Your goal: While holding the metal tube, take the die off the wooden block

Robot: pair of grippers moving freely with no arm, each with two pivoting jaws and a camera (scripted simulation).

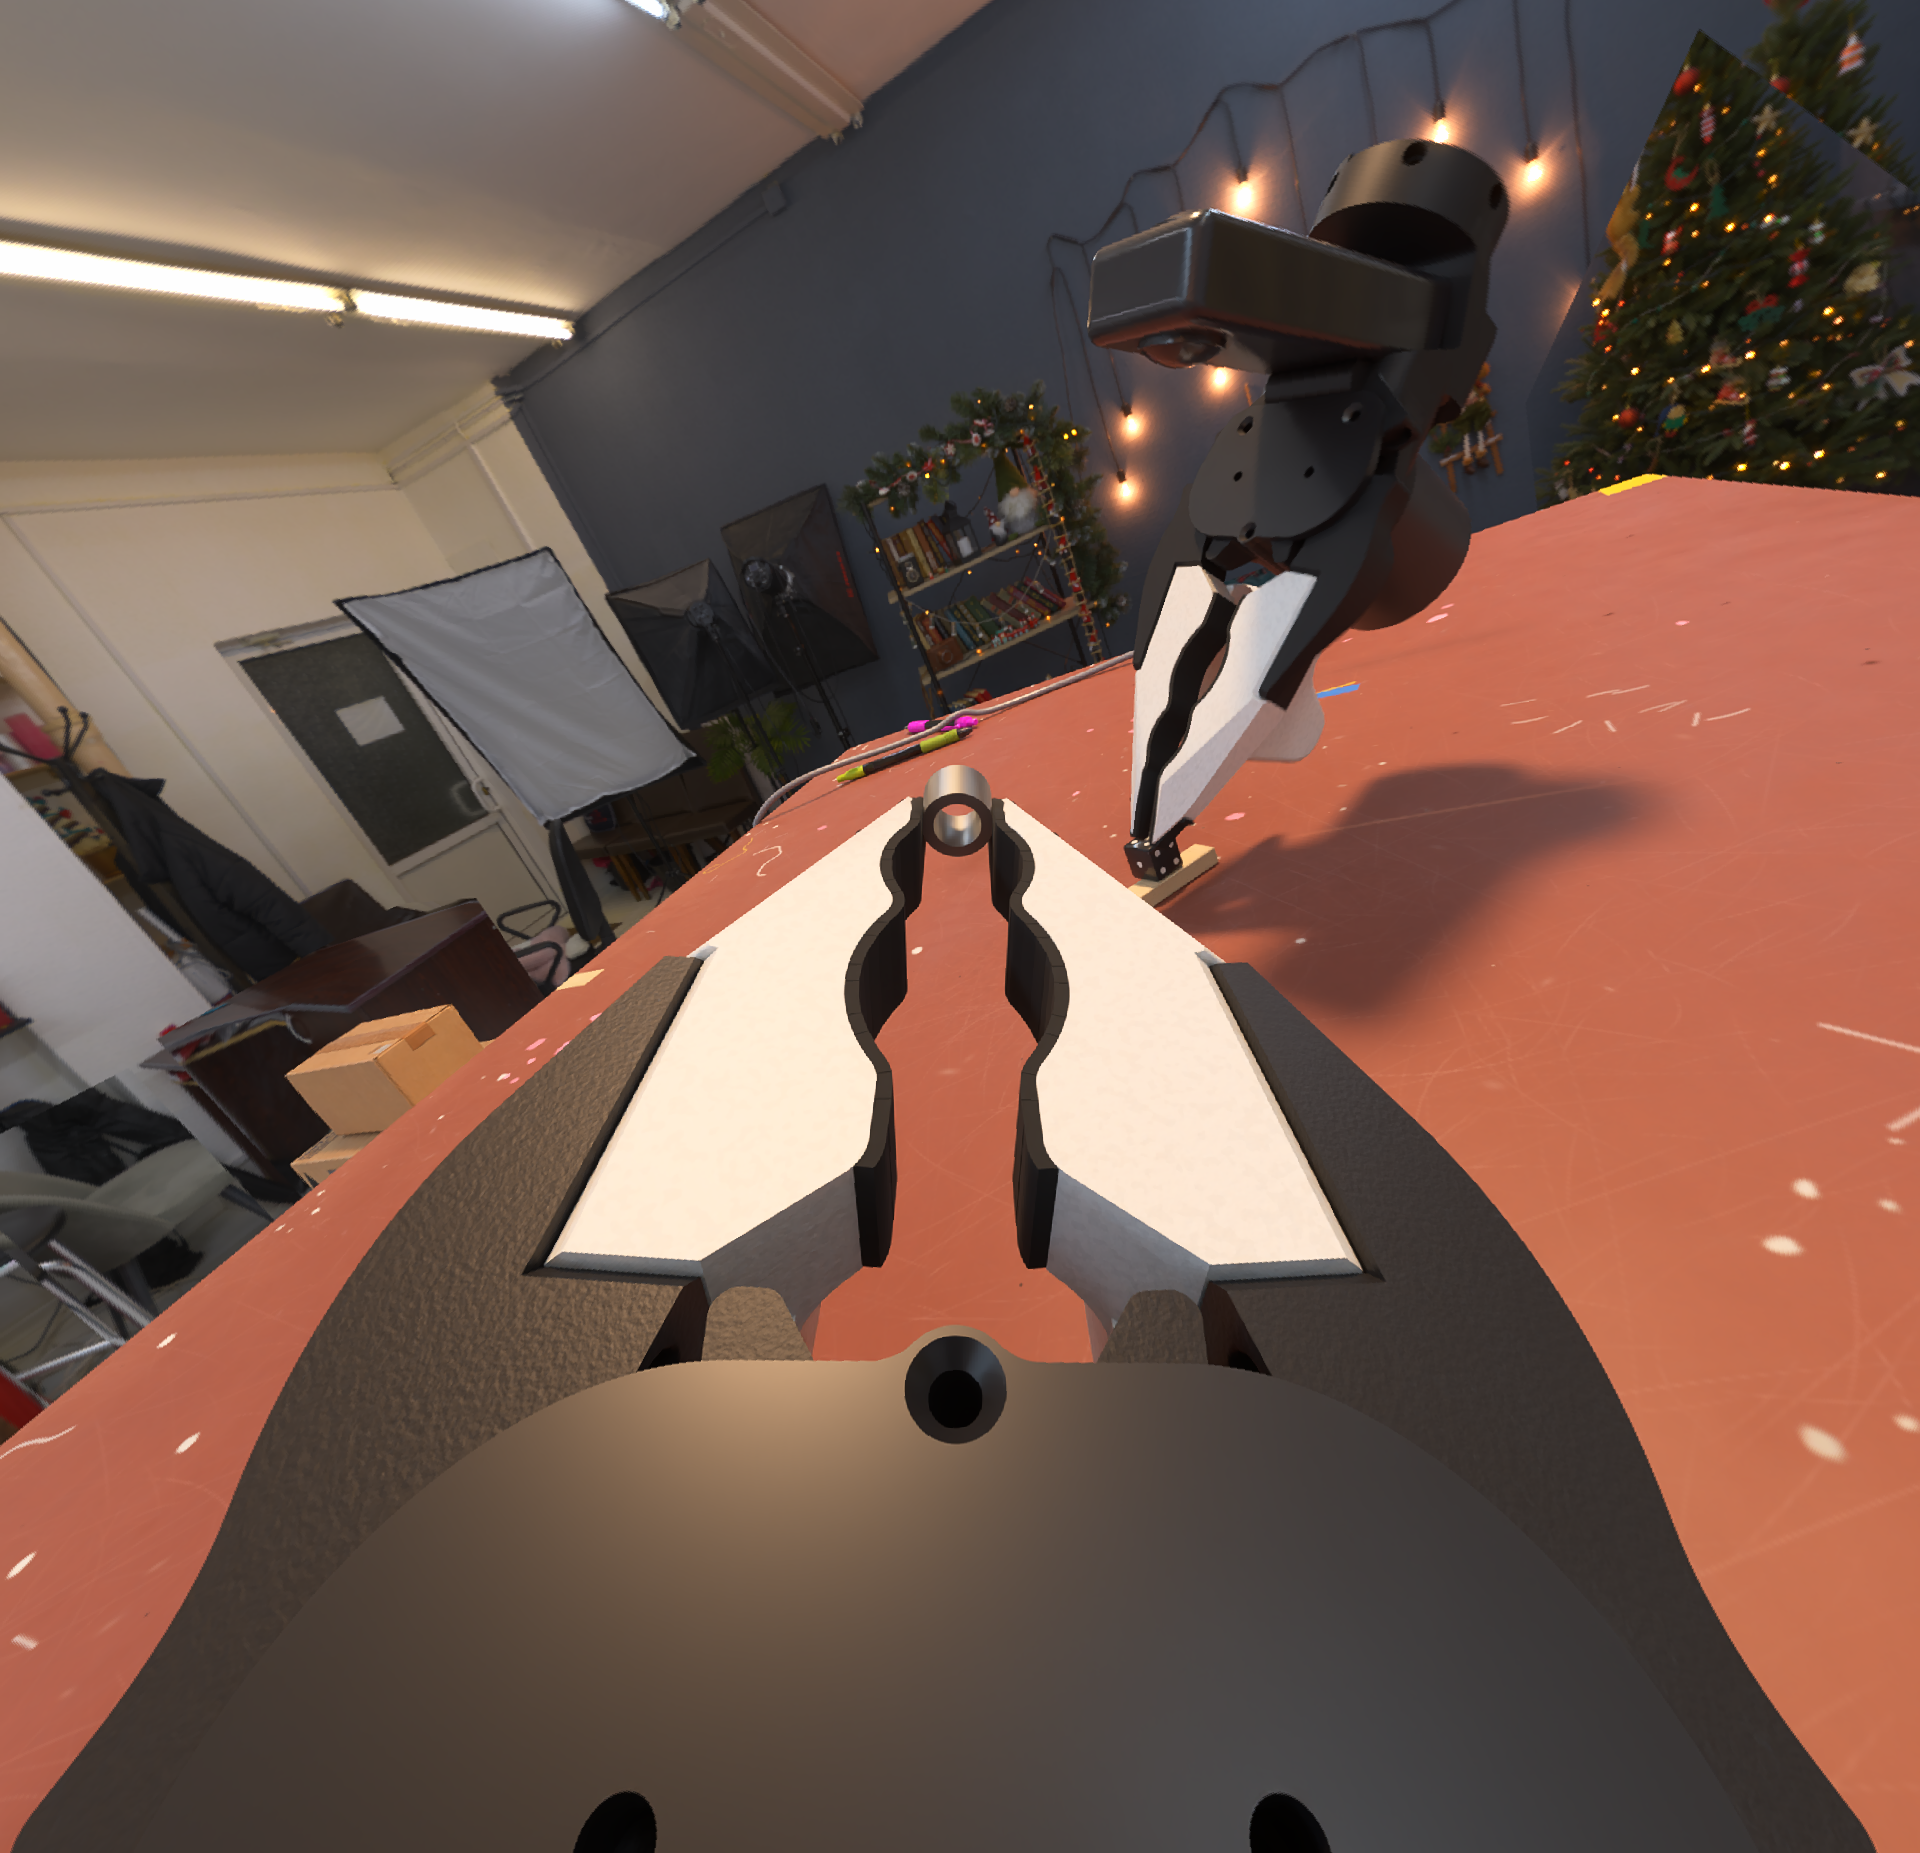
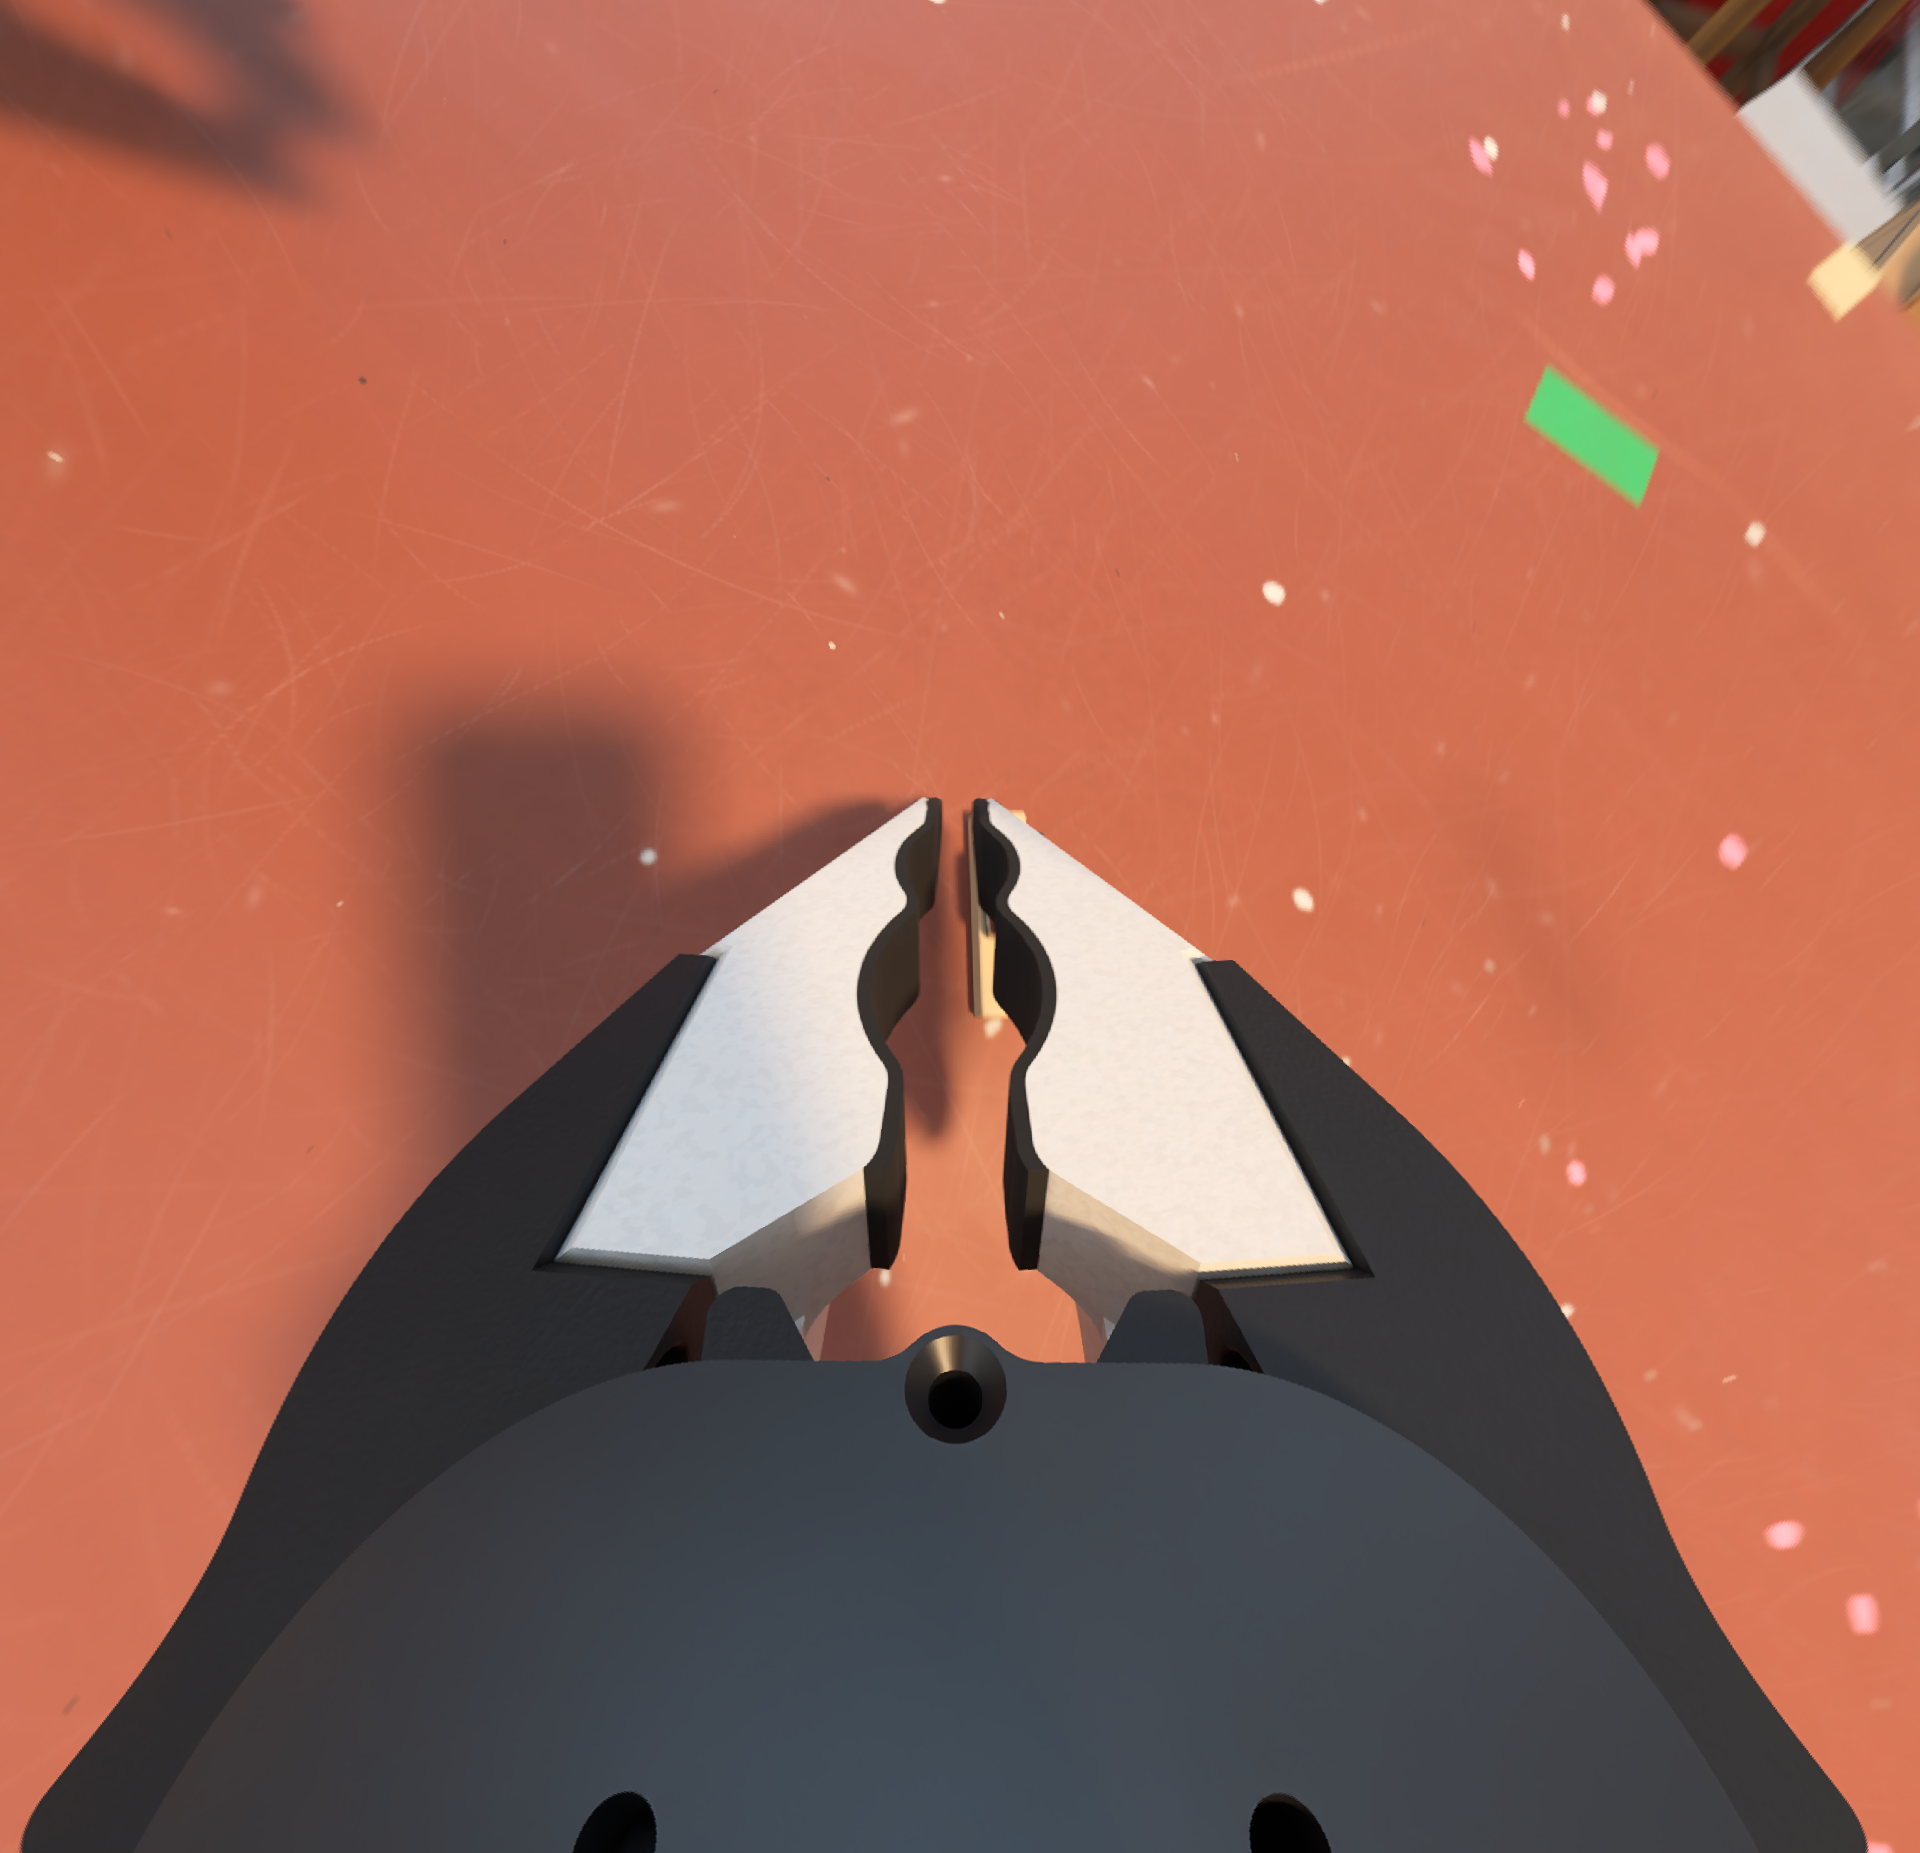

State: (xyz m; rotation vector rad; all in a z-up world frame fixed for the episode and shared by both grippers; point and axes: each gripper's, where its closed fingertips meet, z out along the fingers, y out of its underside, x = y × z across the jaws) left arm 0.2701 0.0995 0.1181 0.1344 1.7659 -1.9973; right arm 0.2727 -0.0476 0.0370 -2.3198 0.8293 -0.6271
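- Although the tube [image 1: 956, 811] is small, it looks like stiff, smooth metal, so I judge it light but slippery; the left tool [image 1: 957, 829] is closed on it at the very tips, its open bore facing the camera, held above the red surface [image 1: 1558, 1076].
- With so little of the tube between the tips, I judge that any jolt could let it roll or slide out, so the left side should keep calm.
- The die [image 1: 1153, 856] is dark with pale dots and sits on the near end of a thin wooden block [image 1: 1179, 873], which lies flat on the surface to the right of the tube.
- It looks hard, light and sharp-edged; two opposite flat faces are the place to take it, squarely, since a corner grip would likely squirt it away.
- In the left wrist view the right tool [image 1: 1158, 835] points down with its tips at the die, narrowed to a slit; whether they actually pinch it I cannot tell.
- In the right wrist view the right tool [image 2: 956, 804] shows only a narrow gap, and the die is hidden behind the fingers [image 2: 769, 1055].
- Only a pale sliver of the block [image 2: 978, 956] shows in that gap, so its full outline is cut off.
- A pen [image 1: 904, 752] lies far off near the surface's edge.
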